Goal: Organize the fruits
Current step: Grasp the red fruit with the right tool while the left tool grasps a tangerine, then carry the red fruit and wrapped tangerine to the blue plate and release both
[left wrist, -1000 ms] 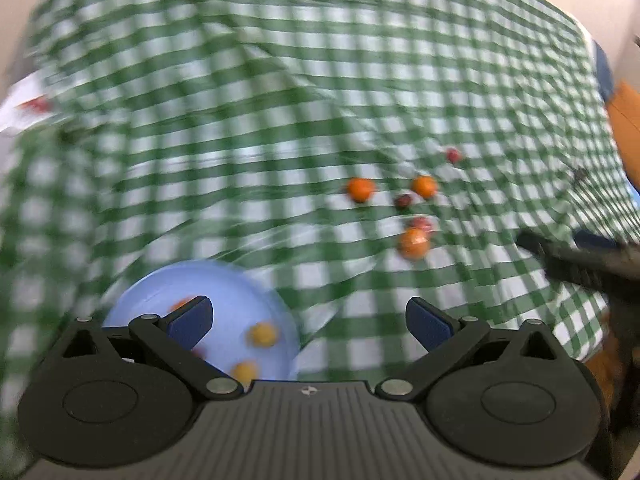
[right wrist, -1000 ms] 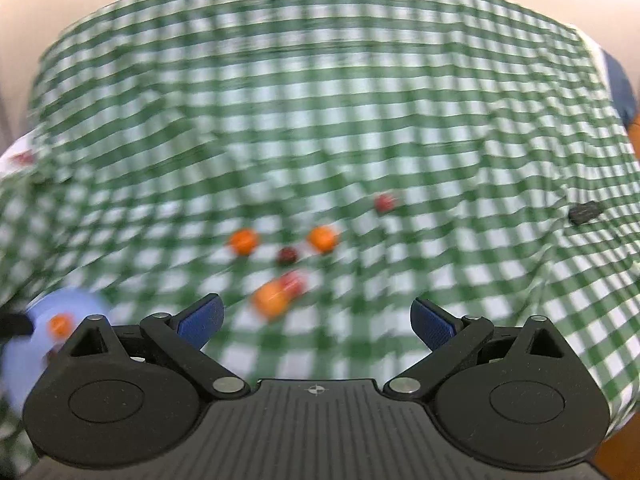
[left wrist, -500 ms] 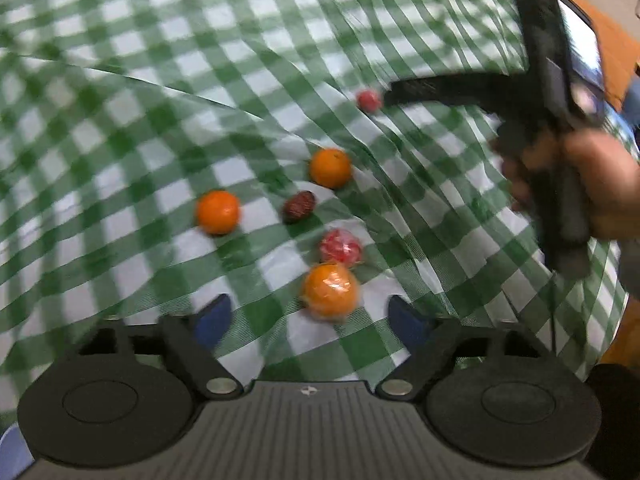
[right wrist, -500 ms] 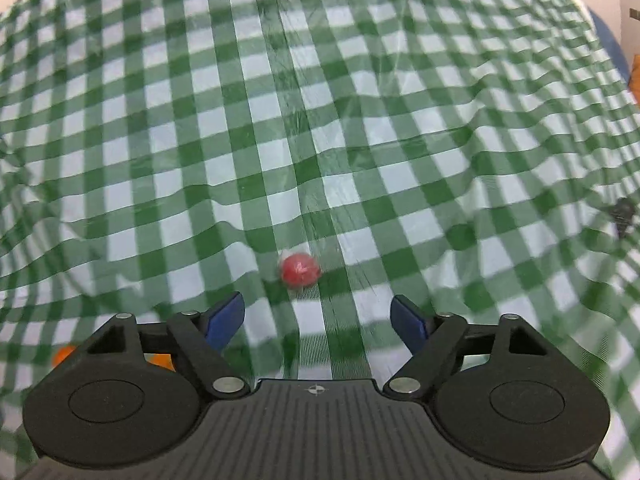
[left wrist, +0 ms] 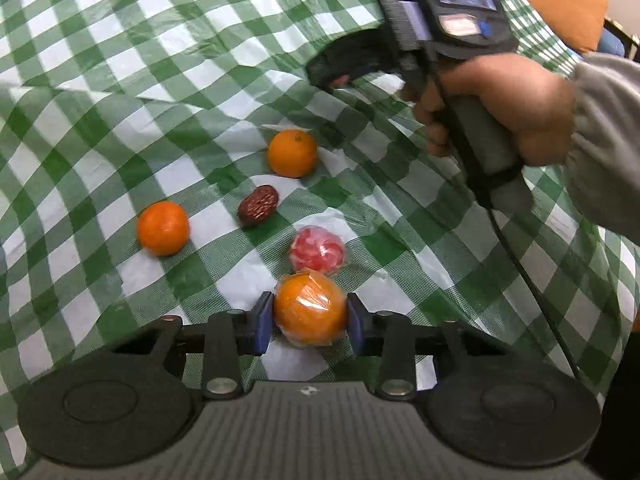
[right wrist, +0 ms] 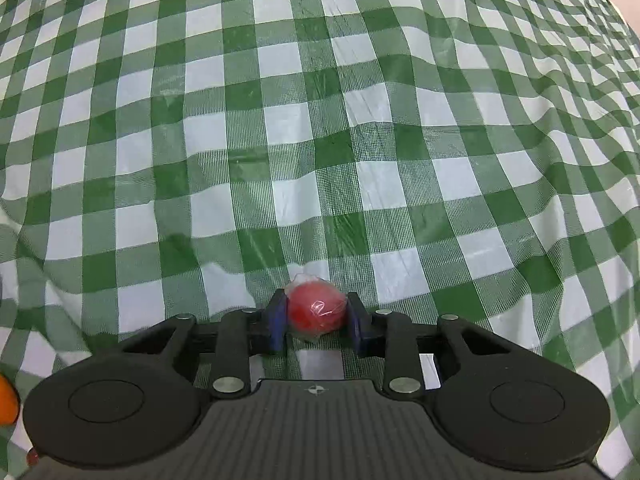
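The left gripper [left wrist: 310,322] has its jaws closed on a plastic-wrapped orange [left wrist: 310,312], the blue pads pressing both sides of the fruit low in the left wrist view, right at the green-and-white checked tablecloth [left wrist: 120,80] that covers the surface. Just beyond that orange, nearly touching it, lies a wrapped red fruit piece [left wrist: 317,249] with a mottled pink and red look. Farther out sits a dark wrinkled date [left wrist: 258,205], and on either side of it a bare mandarin: one to the left [left wrist: 163,227], another farther back and to the right [left wrist: 292,153], all apart from one another on the cloth. At the upper right of the same view the person's right hand [left wrist: 508,116] grips the handle of the right gripper [right wrist: 316,318], whose body reaches down to the cloth beyond the far mandarin. In the right wrist view its jaws are closed around a small wrapped red round fruit [right wrist: 317,312], held between the blue pads just above the wrinkled cloth. A sliver of an orange fruit [right wrist: 7,400] shows at the far left edge of that view.
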Demonstrator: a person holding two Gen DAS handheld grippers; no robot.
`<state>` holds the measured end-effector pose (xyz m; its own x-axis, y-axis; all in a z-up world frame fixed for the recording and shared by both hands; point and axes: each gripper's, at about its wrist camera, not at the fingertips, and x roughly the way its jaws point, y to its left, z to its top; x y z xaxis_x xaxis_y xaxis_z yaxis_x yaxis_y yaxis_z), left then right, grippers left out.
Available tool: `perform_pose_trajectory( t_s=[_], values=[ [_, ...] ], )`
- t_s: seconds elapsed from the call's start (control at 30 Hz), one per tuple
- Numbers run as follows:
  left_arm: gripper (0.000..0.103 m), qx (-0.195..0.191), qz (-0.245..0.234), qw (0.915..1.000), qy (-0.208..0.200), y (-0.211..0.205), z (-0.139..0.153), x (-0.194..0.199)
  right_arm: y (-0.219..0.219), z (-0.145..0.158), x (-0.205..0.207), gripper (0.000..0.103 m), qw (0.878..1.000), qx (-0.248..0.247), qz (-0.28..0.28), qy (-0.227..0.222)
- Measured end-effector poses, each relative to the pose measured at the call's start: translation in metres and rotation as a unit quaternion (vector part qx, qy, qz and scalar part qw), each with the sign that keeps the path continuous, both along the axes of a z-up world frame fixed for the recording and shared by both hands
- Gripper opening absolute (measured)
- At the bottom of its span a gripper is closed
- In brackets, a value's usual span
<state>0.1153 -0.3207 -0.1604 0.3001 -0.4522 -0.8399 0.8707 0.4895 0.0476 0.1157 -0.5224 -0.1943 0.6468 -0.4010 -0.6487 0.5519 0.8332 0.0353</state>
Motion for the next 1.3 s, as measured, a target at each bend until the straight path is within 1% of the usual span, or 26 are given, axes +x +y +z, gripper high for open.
perform_pose_trajectory(
  t_s=[0.13,0.2,0.3,0.5,0.6,0.63,0.7,0.8,0.97,1.13,1.3],
  values=[
    [0.041,0.0,0.023,0.9997,-0.011,0.022,0.012,0.001,0.011,0.009,-0.028,0.032,1.0,0.007,-0.014,0.001],
    [0.041,-0.006,0.041,0.9991,-0.014,0.043,0.025,0.001,0.019,0.021,-0.051,0.032,1.0,0.003,-0.021,-0.005],
    [0.041,-0.011,0.072,0.9971,-0.02,0.077,0.051,-0.005,0.041,0.046,-0.085,0.032,1.0,0.001,-0.019,-0.019],
    [0.041,-0.034,0.138,0.9895,-0.026,0.144,0.107,-0.035,0.11,0.11,-0.142,0.032,0.998,-0.01,0.025,-0.06],
    [0.041,-0.045,0.165,0.9847,-0.032,0.175,0.132,-0.057,0.155,0.138,-0.166,0.032,0.995,-0.005,0.065,-0.075],
    [0.041,-0.047,0.173,0.9832,-0.036,0.186,0.14,-0.065,0.165,0.147,-0.172,0.032,0.994,0.0,0.082,-0.079],
    [0.041,-0.051,0.187,0.9801,-0.044,0.207,0.152,-0.081,0.196,0.159,-0.185,0.032,0.99,0.012,0.109,-0.084],
    [0.041,-0.054,0.21,0.9751,-0.045,0.238,0.163,-0.104,0.24,0.171,-0.204,0.032,0.984,0.034,0.151,-0.085],
    [0.041,-0.058,0.25,0.9659,-0.03,0.29,0.172,-0.136,0.311,0.184,-0.234,0.032,0.971,0.062,0.217,-0.074],
    [0.041,-0.071,0.277,0.9573,-0.043,0.329,0.178,-0.165,0.371,0.193,-0.26,0.032,0.961,0.063,0.263,-0.063],
    [0.041,-0.089,0.292,0.951,-0.048,0.357,0.183,-0.187,0.408,0.197,-0.272,0.032,0.95,0.049,0.303,-0.051]
  ],
)
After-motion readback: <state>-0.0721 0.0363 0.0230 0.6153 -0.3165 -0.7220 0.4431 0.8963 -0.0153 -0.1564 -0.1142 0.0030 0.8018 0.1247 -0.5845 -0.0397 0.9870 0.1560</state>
